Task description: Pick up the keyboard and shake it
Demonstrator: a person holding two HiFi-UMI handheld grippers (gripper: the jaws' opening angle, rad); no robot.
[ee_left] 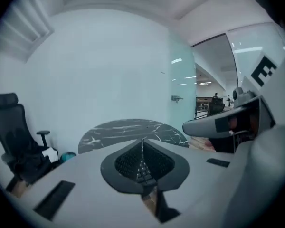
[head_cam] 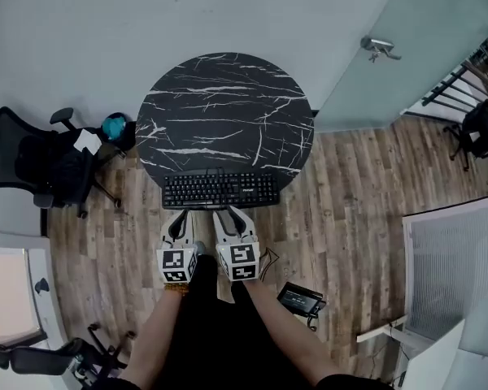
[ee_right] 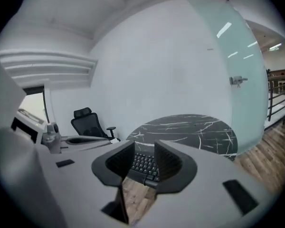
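Long, slim, black keyboard (head_cam: 220, 190)

The left tongs (head_cam: 179, 216) and right tongs (head_cam: 233, 214) had pale grey shells with black ribbed pads (ee_right: 119, 161) and dark slots. Each carried a white cube (head_cam: 177, 263) with black square markers. The person wore black clothes (head_cam: 211, 331), forearms bare, and a yellowish band (head_cam: 176, 288) at the left wrist.
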